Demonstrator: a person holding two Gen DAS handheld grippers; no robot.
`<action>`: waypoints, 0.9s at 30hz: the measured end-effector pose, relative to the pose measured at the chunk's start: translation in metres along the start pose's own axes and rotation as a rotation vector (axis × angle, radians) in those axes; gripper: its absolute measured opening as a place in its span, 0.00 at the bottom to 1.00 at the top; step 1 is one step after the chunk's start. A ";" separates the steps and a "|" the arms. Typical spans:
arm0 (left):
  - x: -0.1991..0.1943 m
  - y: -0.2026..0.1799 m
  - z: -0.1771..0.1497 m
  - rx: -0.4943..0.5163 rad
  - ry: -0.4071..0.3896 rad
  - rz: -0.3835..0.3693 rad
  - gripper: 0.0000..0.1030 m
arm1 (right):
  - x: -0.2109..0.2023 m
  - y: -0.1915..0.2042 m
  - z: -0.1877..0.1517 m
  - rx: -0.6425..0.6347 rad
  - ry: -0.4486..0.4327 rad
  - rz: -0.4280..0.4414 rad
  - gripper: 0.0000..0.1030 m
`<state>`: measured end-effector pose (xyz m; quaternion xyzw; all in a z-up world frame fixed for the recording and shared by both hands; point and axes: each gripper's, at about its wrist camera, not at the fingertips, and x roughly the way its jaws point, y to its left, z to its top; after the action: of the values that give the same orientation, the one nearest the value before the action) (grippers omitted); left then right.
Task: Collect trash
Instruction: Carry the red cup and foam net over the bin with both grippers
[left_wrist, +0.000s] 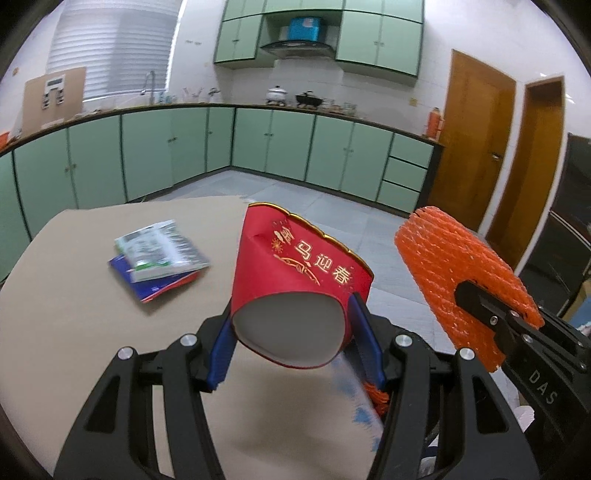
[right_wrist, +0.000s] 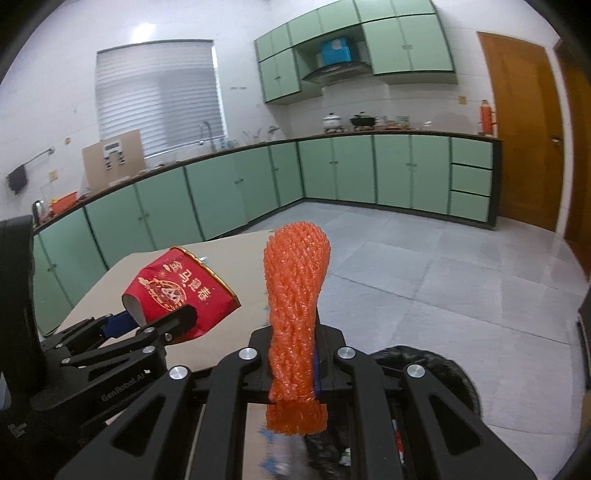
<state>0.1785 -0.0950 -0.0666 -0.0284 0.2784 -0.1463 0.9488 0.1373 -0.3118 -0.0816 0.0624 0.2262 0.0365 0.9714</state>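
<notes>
L fingers (left_wrist: 221, 343) clamped on the red paper cup (left_wrist: 295, 280), one blue pad each side near its base. R fingers (right_wrist: 318, 354) pinched nearly closed on the orange foam net (right_wrist: 295, 295). I've got both items up off the desk (left_wrist: 74, 314).

Around: pile of flat packets (left_wrist: 159, 258) on desk, ahead-left of L gripper (left_wrist: 291, 343), well apart from cup. R gripper (left_wrist: 476, 299) w/ net sits just right of cup, not touching. Green cabinets (left_wrist: 288, 147) and floor (right_wrist: 424, 277) behind. Dark bag-like thing (right_wrist: 424, 369) below R gripper, can't ID it.

Cup: axis tilted, mouth up and away from cam, base toward me. Net: long axis roughly upright, wider end on top, short tail below fingers.
</notes>
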 end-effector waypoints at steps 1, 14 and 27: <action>0.002 -0.005 0.000 0.006 -0.002 -0.009 0.54 | -0.003 -0.008 -0.001 0.007 -0.004 -0.018 0.11; 0.033 -0.091 -0.018 0.133 -0.008 -0.128 0.54 | -0.019 -0.077 -0.022 0.092 0.006 -0.160 0.11; 0.083 -0.127 -0.037 0.173 0.064 -0.169 0.54 | 0.012 -0.131 -0.055 0.180 0.101 -0.207 0.11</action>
<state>0.1923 -0.2399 -0.1239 0.0348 0.2915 -0.2501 0.9226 0.1296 -0.4345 -0.1540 0.1238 0.2825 -0.0814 0.9478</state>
